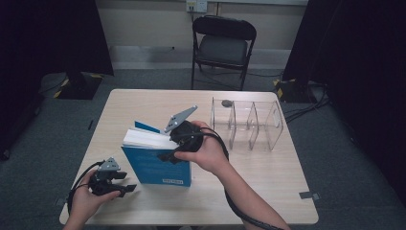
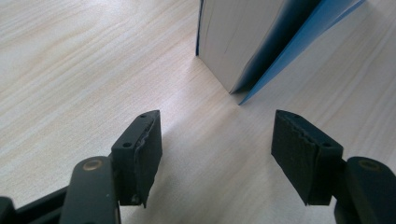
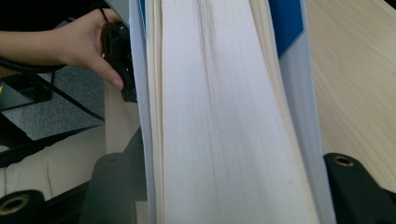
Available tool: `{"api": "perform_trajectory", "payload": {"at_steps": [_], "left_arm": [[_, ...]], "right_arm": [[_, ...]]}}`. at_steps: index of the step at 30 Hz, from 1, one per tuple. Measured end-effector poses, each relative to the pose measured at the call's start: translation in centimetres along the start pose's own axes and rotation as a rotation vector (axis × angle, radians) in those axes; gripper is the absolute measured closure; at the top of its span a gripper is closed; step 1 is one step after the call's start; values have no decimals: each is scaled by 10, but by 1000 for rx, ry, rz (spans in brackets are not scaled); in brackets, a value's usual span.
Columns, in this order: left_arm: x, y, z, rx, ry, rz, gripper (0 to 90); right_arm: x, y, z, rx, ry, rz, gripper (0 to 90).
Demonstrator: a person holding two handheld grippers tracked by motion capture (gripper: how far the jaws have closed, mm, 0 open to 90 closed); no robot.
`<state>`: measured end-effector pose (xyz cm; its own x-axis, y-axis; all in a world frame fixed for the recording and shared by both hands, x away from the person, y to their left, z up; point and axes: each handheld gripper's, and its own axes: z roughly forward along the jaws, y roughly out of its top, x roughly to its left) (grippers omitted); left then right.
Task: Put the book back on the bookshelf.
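Currently: blue book (image 1: 158, 165) standing on edge near table (image 1: 268, 182) centre, white page block up. Right gripper (image 1: 178, 143) over its top edge, jaws astride the page block (image 3: 219, 121), one each side; pressing or merely flanking, cannot tell. Left gripper (image 1: 112, 184) low at the table's near left corner, jaws spread, nothing between, aimed at the book's lower corner (image 2: 233, 88). Clear divider rack (image 1: 249, 123) well apart, far right.

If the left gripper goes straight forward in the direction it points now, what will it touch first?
Probably the blue book: the left gripper, jaws open with nothing between them, points at its lower corner standing on the table. The depth is hard to judge.
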<state>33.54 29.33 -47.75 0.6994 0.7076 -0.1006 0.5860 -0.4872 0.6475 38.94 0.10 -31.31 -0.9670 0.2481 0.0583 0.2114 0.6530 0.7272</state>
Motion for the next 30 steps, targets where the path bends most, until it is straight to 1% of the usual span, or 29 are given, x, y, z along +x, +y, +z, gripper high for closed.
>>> {"api": "perform_trajectory", "payload": {"at_steps": [1, 2, 3, 8, 9, 11, 12, 15, 20, 22, 23, 25, 27, 28, 29, 30], "left_arm": [[0, 0, 1, -2, 5, 6, 335], [0, -1, 2, -8, 5, -1, 335], [0, -2, 2, -6, 5, 3, 334], [-2, -4, 8, -6, 12, 16, 330], [-2, -4, 9, -9, 13, 18, 329], [-3, -5, 10, -20, 15, 22, 326], [-3, -4, 10, -21, 18, 32, 324], [-4, -5, 11, -31, 19, 38, 314], [-4, -7, 13, -50, 23, 72, 308], [-4, -8, 13, -52, 22, 73, 308], [-4, -8, 13, -53, 25, 80, 308], [-4, -9, 13, -62, 25, 78, 307], [-4, -10, 13, -61, 23, 88, 303], [-4, -10, 13, -64, 24, 86, 303], [-4, -10, 13, -64, 23, 89, 304], [-4, -10, 13, -67, 22, 86, 303]], "right_arm": [[0, 0, 0, 2, -1, 3, 436], [-1, 0, 0, 0, -1, -5, 436], [0, 0, 0, 4, -3, 2, 435], [-1, -1, 1, 7, -5, -10, 441], [-1, -1, 1, 9, -10, -10, 443], [-1, -1, 1, 10, -21, -27, 447], [-1, -1, 1, 9, -27, -29, 449], [0, -2, 1, 3, -32, -33, 451], [2, -2, 2, -2, -70, -30, 430], [3, -2, 2, 0, -80, -21, 407], [3, -2, 2, 0, -83, -20, 407], [4, -2, 2, 1, -84, -22, 411], [5, -2, 2, 14, -83, -41, 432], [6, -1, 2, 26, -81, -53, 437], [8, 0, 2, 42, -83, -52, 438], [8, 0, 2, 41, -83, -62, 438]]}}
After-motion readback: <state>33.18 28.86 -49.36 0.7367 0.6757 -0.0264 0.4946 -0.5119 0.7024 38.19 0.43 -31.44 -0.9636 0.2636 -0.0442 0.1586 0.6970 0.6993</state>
